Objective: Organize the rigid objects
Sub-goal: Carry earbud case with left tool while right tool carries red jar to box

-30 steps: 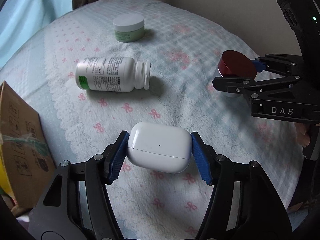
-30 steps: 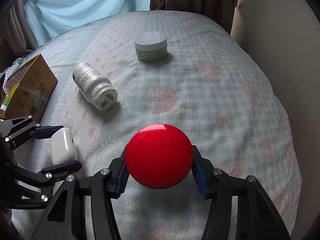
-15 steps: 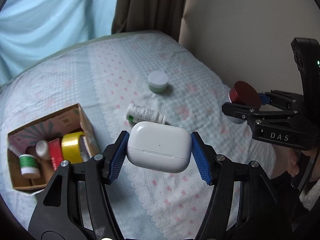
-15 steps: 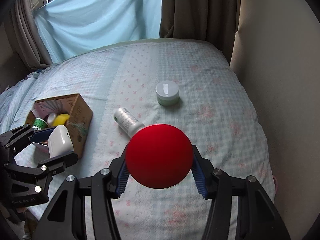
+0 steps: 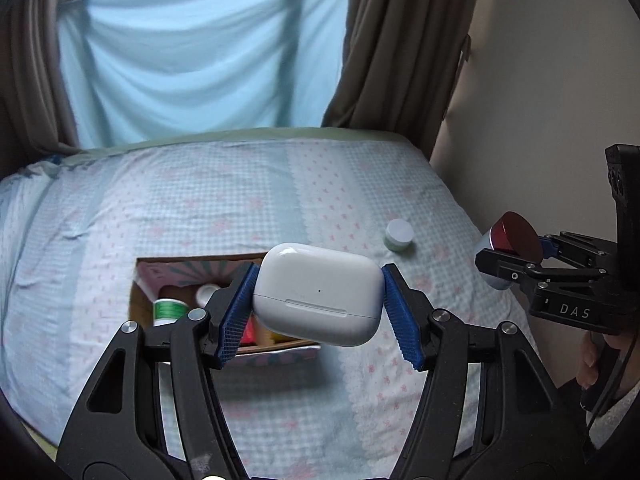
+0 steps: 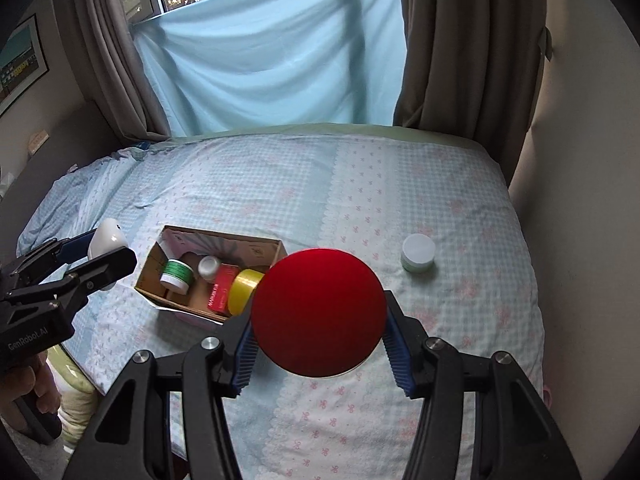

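Since a second ago both grippers have been raised well above the bed (image 6: pixel 460 184). The left gripper (image 5: pixel 318 306) is clamped on the white earbud case (image 5: pixel 318 294), the right gripper (image 6: pixel 318 334) on the red-lidded jar (image 6: pixel 318 314). Transport to the cardboard box (image 6: pixel 264 246) is judged underway; lowering over it is called for next.

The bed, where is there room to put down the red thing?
Bare blanket lies between the cardboard box and the little green jar, and all along the far side by the blue sheet. The box is crowded with the green spool and yellow tape.
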